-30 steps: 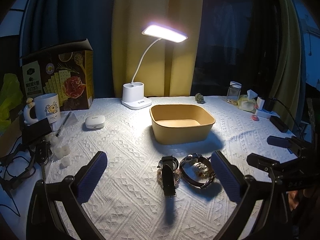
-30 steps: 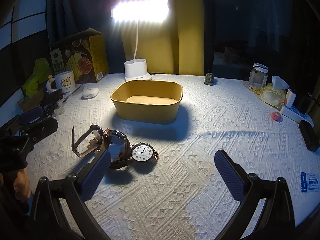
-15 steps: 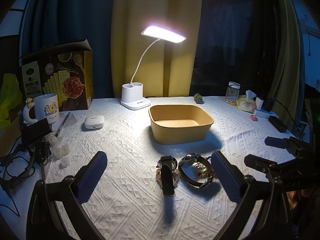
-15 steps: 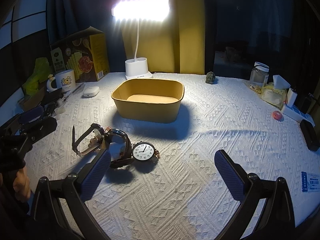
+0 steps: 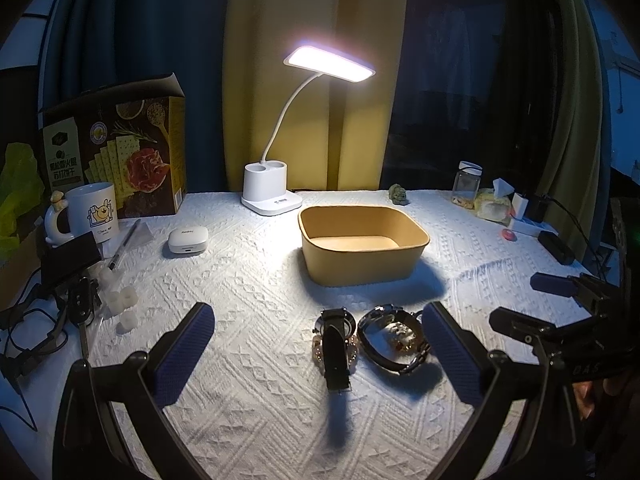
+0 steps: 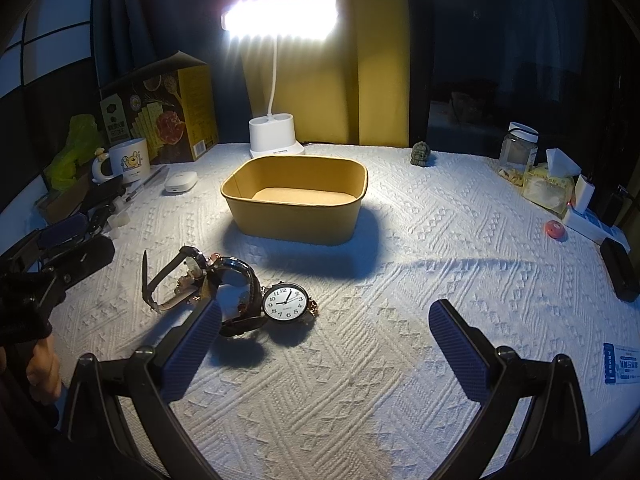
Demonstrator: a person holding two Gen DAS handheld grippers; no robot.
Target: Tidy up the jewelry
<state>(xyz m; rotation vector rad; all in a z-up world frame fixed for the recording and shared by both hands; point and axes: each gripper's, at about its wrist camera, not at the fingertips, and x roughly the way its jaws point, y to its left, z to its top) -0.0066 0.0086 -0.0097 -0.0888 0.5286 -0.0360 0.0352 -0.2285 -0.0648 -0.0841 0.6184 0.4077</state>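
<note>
A: Where's the jewelry?

B: It's a small cluster of watches on the white textured cloth [image 6: 400, 240], in the lower left-centre of the right wrist view. A white-faced watch [image 6: 286, 303] lies dial up at the right end of the cluster. Touching its left side is a dark-banded watch [image 6: 236, 280], and left of that a watch with a thin strap [image 6: 168, 280] stands on its edge.

A: And in the left wrist view?

B: The same cluster sits low and centre-right. The black-strap watch [image 5: 335, 344] points its strap toward the bottom of the frame, with the metal-band watch [image 5: 394, 338] just beside it on the right.

A: The container?

B: A tan paper tub [image 6: 296, 200] stands above the watches, centre frame, apart from them. Nothing shows inside it.

A: And the tools?

B: The right gripper [image 6: 324, 354] has its 2 blue pads spread wide, holding nothing. Its left fingertip overlaps the dark-banded watch in the frame; I cannot tell if it touches. The left gripper [image 5: 318, 352] is likewise spread wide and empty, with the watches between its pads in the picture.

A: Surroundings?

B: A lit desk lamp [image 5: 272, 196] is at top centre, a cracker box [image 5: 120, 152] and mug [image 5: 92, 212] at upper left, a white earbud case [image 5: 187, 240] beside them, and a glass jar [image 6: 518, 148] at upper right.
</note>
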